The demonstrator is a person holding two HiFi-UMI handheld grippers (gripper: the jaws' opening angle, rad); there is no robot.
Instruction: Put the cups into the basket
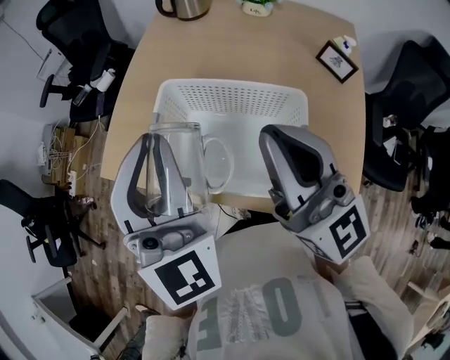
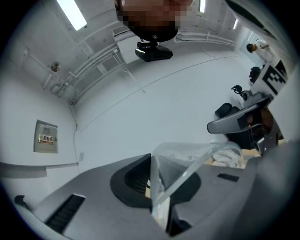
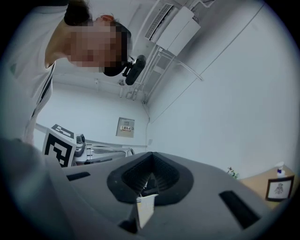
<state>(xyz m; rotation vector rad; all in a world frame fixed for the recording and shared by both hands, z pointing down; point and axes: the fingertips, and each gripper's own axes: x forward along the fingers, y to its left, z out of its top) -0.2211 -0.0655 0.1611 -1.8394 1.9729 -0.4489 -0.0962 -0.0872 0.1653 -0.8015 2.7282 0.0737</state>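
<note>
A clear glass cup (image 1: pixel 179 158) with a handle on its right side hangs upright over the near left corner of the white perforated basket (image 1: pixel 232 95). My left gripper (image 1: pixel 156 140) points up and is shut on the cup's left wall, one jaw inside and one outside. In the left gripper view the cup's glass wall (image 2: pixel 187 161) stands pinched between the jaws of the left gripper (image 2: pixel 152 164). My right gripper (image 1: pixel 271 137) is raised over the basket's near right part, shut and empty. In its own view the right gripper (image 3: pixel 151 157) has its jaws pressed together on nothing.
The basket sits on a wooden table (image 1: pixel 281 56). A metal pot (image 1: pixel 184 7), a small plant pot (image 1: pixel 257 7), a small bottle (image 1: pixel 344 43) and a framed picture (image 1: pixel 337 61) stand at the table's far end. Office chairs stand left (image 1: pixel 77 49) and right (image 1: pixel 401 119).
</note>
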